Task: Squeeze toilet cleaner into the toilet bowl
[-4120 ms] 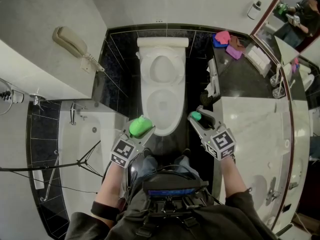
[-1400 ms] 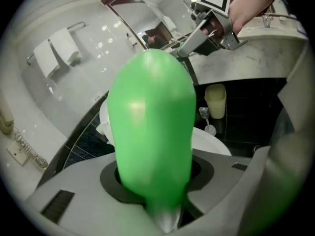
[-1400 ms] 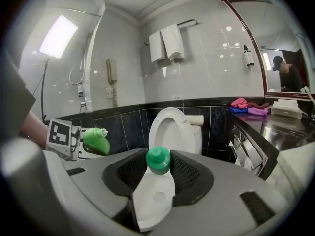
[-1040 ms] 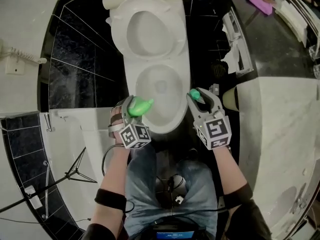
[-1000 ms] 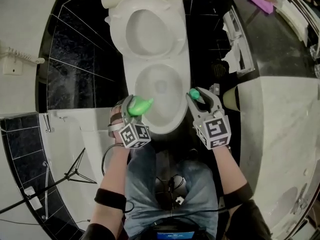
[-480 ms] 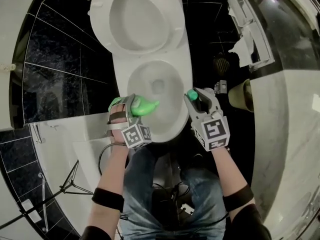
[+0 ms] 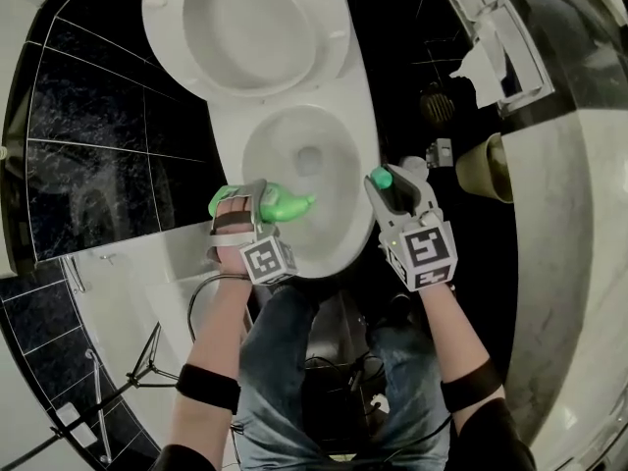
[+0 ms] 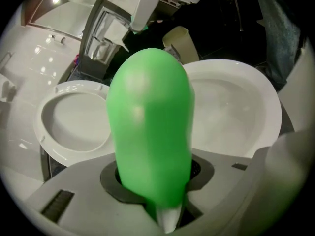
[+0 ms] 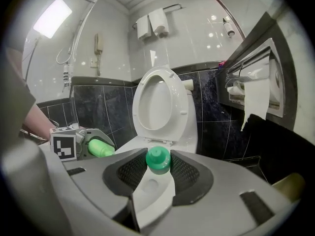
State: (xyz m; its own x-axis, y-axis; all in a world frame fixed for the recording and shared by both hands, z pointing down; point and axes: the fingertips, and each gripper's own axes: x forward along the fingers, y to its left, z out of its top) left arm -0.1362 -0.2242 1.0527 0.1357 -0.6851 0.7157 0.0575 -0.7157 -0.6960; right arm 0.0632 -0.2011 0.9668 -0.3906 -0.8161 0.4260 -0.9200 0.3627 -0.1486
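Observation:
The green toilet cleaner bottle (image 7: 283, 205) lies sideways in my left gripper (image 7: 253, 202), which is shut on it; its nozzle reaches over the near left rim of the white toilet bowl (image 7: 357, 190). In the left gripper view the bottle (image 8: 150, 127) fills the middle, with the open bowl (image 8: 236, 112) behind it. My right gripper (image 7: 393, 186) is shut on the bottle's green cap (image 7: 381, 177) at the bowl's right rim. The cap (image 9: 158, 160) sits pinched between the dark pads (image 9: 189, 173). The seat and lid (image 9: 157, 104) stand raised.
A beige bin (image 7: 486, 165) stands right of the toilet, below a paper holder with hanging paper (image 7: 481, 62). A marble counter (image 7: 569, 263) runs along the right, a bathtub edge (image 7: 128, 278) along the left. Black tiles surround the toilet. A wall phone (image 9: 99, 43) hangs at the left.
Both grippers have come down closer to the bowl. The left one has rolled, so the bottle's nozzle now points over the rim. The toilet looks larger in view.

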